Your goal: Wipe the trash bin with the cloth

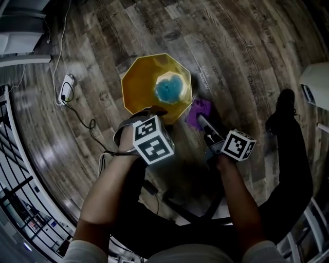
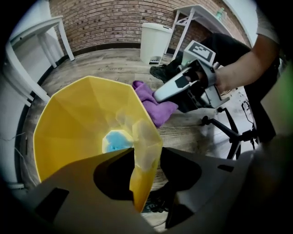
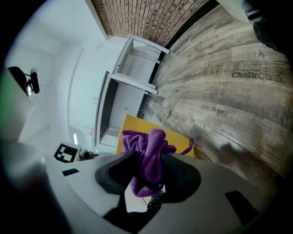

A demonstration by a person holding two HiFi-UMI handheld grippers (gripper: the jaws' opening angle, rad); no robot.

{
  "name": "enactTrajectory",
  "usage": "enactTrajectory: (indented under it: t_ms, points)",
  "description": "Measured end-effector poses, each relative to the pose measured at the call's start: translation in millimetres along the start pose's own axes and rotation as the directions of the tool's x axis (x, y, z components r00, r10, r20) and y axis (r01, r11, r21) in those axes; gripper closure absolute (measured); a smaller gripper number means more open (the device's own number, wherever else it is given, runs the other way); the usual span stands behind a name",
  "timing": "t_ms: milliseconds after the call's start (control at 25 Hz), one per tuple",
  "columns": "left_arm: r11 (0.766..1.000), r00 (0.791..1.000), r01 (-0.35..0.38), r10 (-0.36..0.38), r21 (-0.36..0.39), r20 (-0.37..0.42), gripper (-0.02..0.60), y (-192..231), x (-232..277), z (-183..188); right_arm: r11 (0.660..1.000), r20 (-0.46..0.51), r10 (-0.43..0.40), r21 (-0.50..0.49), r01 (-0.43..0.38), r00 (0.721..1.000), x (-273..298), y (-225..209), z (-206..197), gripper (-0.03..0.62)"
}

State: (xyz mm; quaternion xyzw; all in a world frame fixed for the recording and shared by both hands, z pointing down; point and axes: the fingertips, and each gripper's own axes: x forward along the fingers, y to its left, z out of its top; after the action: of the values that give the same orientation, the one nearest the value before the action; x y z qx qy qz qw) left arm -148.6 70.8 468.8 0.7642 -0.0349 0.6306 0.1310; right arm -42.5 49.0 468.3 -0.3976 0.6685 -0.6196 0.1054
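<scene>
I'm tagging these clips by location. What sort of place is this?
Probably an office or workshop-style room rather than a home: a red brick wall, plain white metal-legged tables along it, and a black wheeled office-chair base on the grey wood-plank floor.

Trash bin [image 1: 139, 77] on floor [image 1: 247, 61], upper centre of head view. Its near wall between left tongs [image 2: 144, 153], just below. Cloth [image 1: 199, 110] in right tongs [image 3: 150, 157], just beside bin's right rim, outside. Power strip [image 1: 67, 85] on floor, left of bin, well apart.
</scene>
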Motion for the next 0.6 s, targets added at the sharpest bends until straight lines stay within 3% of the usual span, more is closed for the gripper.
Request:
enactTrajectory:
  t_ms: [80,360,600]
  points:
    - [1.000,1.000,-0.011,0.011,-0.005,0.003,0.450,3,-1,0,0.999,0.026,0.028,0.029,-0.028,0.999,-3,11,0,0.433]
    - [0.999,1.000,0.009,-0.009,0.045,0.008,0.540,-5,0,10,0.991,0.069,0.118,0.054,-0.121,0.991,-2,39,-5,0.433]
    - [0.992,1.000,0.000,-0.004,0.128,0.030,0.558,-7,1,21,0.997,0.035,0.072,0.024,-0.073,0.997,13,28,-1,0.433]
